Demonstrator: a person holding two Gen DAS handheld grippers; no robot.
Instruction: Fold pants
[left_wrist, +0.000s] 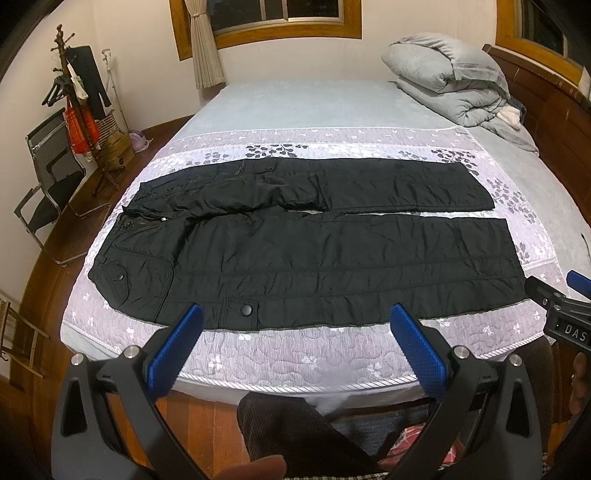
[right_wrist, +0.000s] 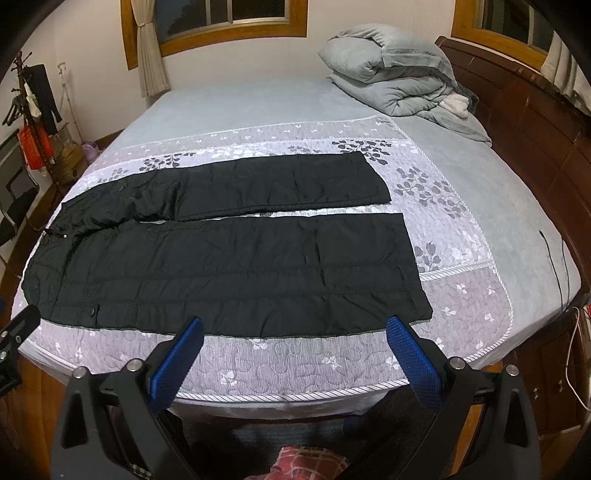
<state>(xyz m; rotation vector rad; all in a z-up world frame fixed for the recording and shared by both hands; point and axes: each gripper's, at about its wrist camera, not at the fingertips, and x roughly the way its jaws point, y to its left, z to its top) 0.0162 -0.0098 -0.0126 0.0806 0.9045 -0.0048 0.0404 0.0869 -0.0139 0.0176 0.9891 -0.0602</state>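
Note:
Black quilted pants (left_wrist: 295, 254) lie flat on the bed, waist to the left and both legs stretched to the right with a narrow gap between them. They also show in the right wrist view (right_wrist: 236, 258). My left gripper (left_wrist: 295, 317) is open and empty, hovering over the bed's near edge just short of the near leg's hem side. My right gripper (right_wrist: 295, 328) is open and empty, also at the near edge of the near leg. The right gripper's body shows at the right edge of the left wrist view (left_wrist: 565, 306).
A lilac flowered quilt (left_wrist: 295, 350) covers the bed under the pants. A folded grey duvet (left_wrist: 447, 74) lies at the far right by the wooden headboard (right_wrist: 535, 122). A coat stand (left_wrist: 70, 92) and chair (left_wrist: 48, 173) stand on the left. A black cable (right_wrist: 554, 266) lies at the bed's right side.

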